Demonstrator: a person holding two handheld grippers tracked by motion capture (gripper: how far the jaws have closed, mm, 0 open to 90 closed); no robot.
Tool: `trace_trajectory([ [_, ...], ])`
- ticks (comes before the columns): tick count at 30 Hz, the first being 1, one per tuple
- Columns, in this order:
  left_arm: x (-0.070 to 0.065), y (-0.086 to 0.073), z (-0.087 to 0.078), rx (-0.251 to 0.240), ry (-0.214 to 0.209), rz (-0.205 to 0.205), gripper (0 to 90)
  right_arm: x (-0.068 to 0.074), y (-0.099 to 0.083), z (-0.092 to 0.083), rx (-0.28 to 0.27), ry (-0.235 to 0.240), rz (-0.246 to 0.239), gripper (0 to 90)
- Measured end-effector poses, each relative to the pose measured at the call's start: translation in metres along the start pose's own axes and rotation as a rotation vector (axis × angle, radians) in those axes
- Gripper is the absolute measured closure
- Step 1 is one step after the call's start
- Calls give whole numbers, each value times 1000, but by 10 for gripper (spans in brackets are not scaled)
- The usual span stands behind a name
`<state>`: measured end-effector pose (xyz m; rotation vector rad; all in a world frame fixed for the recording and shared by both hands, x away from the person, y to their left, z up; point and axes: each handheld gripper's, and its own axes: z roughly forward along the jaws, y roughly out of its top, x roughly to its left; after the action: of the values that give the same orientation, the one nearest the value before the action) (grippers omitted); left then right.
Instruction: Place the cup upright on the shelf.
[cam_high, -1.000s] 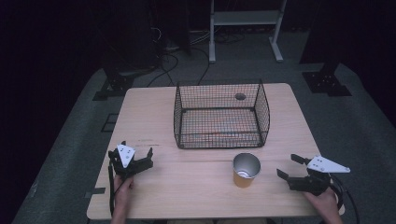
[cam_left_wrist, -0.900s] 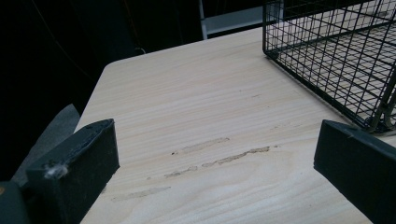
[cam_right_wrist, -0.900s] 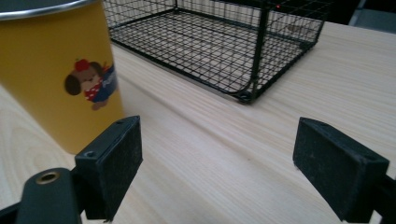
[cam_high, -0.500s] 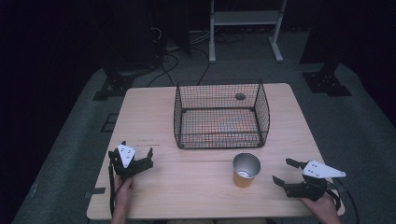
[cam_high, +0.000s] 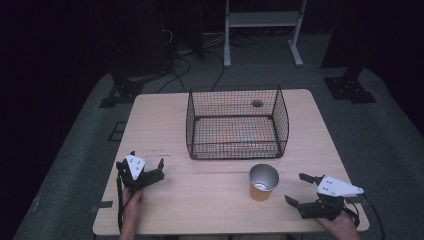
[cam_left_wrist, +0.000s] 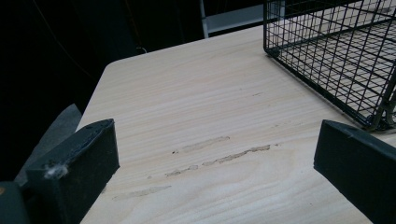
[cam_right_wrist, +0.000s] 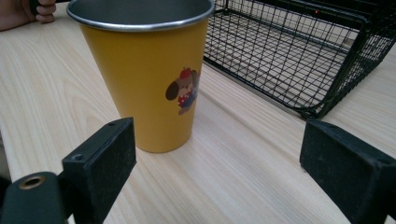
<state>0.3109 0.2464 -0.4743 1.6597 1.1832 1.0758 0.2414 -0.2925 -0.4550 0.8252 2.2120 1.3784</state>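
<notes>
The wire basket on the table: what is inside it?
The wire basket looks empty; the table shows through its mesh floor. A small dark round spot shows by its far wall; inside or behind, I cannot tell.

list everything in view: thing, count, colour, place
cup: 1, yellow with metal rim and dog picture, upright at table's near middle, in front of the basket
basket: 1, black wire, table centre, no contents seen
table: 1, light wood, on grey floor
stand: 1, white, on the floor beyond the table
left tool: 1, black, near left of table, jaws open, nothing between them
right tool: 1, black with grey plate, near right of table, jaws have just been opening, pointing at the cup, nothing between them
hands: 2, at near edge, one holding each tool
</notes>
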Motion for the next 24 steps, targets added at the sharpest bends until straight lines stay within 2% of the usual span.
trace_trajectory([
  [24, 0, 0, 0, -3, 2, -2, 0, 9, 12, 18, 33, 88, 7, 76],
])
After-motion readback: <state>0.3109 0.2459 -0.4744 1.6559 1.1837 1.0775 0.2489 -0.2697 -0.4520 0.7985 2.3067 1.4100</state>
